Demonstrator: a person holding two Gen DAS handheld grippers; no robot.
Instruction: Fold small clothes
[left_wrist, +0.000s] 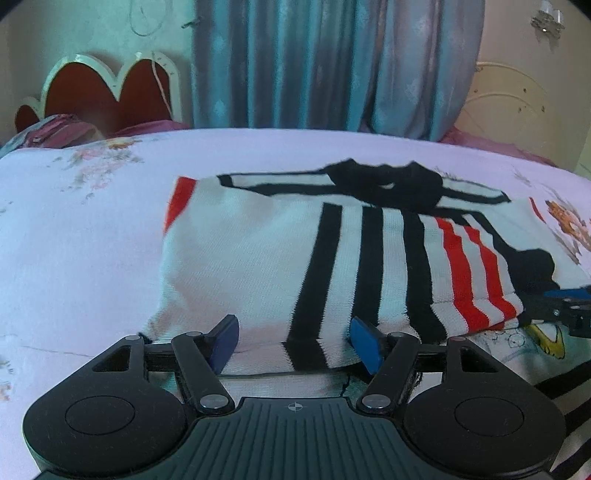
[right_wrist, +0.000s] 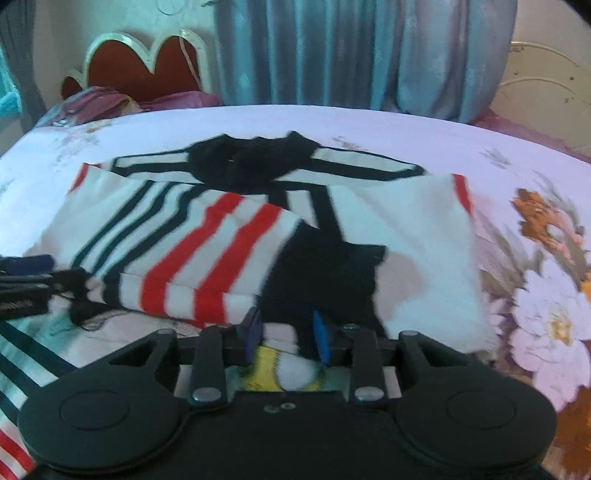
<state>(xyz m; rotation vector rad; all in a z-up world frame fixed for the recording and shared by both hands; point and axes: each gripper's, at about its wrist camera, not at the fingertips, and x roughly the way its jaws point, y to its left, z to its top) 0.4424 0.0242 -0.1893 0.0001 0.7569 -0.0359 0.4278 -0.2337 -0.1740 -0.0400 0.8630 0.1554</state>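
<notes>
while the striped shirt (left_wrist: 332, 251) lies spread on the floral bedsheet (left_wrist: 74, 240), both grippers sit at its near edge. the shirt is white with black stripes and a black collar at its far side, and a panel with red stripes is folded over onto its right part in the left wrist view; red trim shows at its far left corner. the left gripper (left_wrist: 293, 341) has its blue fingers spread wide apart, with the shirt's near hem lying between them and not pinched. in the right wrist view the right gripper (right_wrist: 286, 338) has its fingers parted by a narrower gap, and the dark near edge of the shirt sits just at that gap; nothing looks clamped, though blur makes contact hard to judge. the left gripper's tip shows at the left edge of the right wrist view, near the red-striped fold. a second striped piece (right_wrist: 22, 376) lies at the near left. at the far side hang blue curtains (left_wrist: 332, 62), with a red scalloped headboard (left_wrist: 107, 88) to their left.
</notes>
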